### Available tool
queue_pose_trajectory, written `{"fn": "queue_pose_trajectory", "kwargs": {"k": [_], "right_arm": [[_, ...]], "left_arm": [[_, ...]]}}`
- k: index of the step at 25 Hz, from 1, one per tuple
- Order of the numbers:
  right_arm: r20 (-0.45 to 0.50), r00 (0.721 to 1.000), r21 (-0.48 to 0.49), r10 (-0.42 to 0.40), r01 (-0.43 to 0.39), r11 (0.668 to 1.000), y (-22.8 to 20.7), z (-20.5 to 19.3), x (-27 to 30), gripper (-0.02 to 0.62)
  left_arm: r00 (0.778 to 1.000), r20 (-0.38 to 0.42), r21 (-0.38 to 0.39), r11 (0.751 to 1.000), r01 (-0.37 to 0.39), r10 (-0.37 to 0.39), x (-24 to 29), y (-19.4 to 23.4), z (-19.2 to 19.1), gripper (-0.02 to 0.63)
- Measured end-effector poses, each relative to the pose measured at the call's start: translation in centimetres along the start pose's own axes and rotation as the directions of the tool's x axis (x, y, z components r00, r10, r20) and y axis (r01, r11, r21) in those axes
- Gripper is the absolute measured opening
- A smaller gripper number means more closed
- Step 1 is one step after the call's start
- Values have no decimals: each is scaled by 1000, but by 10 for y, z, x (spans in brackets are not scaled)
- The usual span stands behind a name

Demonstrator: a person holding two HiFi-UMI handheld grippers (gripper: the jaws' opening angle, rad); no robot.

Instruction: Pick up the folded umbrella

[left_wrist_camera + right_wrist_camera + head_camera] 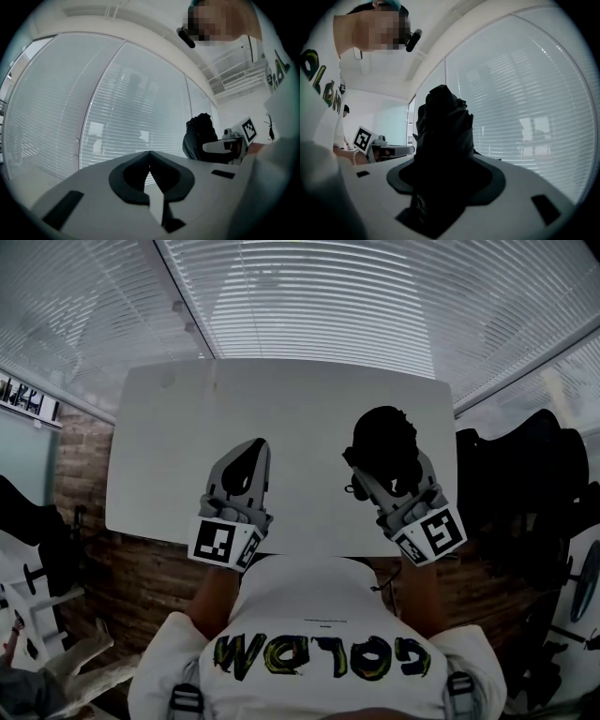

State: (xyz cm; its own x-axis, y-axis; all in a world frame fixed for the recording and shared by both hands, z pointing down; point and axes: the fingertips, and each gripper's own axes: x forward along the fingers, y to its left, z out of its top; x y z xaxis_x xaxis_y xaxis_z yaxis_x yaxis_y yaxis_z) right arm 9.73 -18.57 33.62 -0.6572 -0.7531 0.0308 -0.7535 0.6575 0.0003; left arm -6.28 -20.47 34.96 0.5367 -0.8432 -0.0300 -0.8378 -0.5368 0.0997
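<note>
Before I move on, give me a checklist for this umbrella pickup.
1. Grip: black folded umbrella clamped between the jaws of the right gripper: ok.
2. Lift: umbrella clear of the white table: ok, neither gripper view shows the table under it.
3. The left gripper shut, holding nothing: ok.
4. Left gripper apart from the umbrella: ok.
5. Umbrella's strap fastened: cannot tell, too dark.
</note>
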Motion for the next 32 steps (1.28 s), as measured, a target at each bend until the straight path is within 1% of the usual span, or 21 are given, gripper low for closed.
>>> {"fn": "queue_pose_trajectory", "kwargs": {"k": [4, 9, 19, 32], "right_arm": [[18, 1000, 16, -16, 16, 1000, -1, 3, -10, 249], [31, 999, 11, -37, 37, 999, -5, 3, -15, 247], [26, 999, 6, -41, 40, 999, -3, 1, -20, 247], [24, 999, 4, -46, 46, 999, -2, -1, -17, 247]], "left_arm": [[1000, 14, -4, 1000, 16, -16, -1, -4, 8, 11], [999, 19, -1, 999, 32, -32, 1, -10, 11, 11], [999, 17, -1, 999, 40, -40, -1, -19, 12, 11], [999, 17, -2, 999, 46, -46, -1, -16, 11, 11]]}}
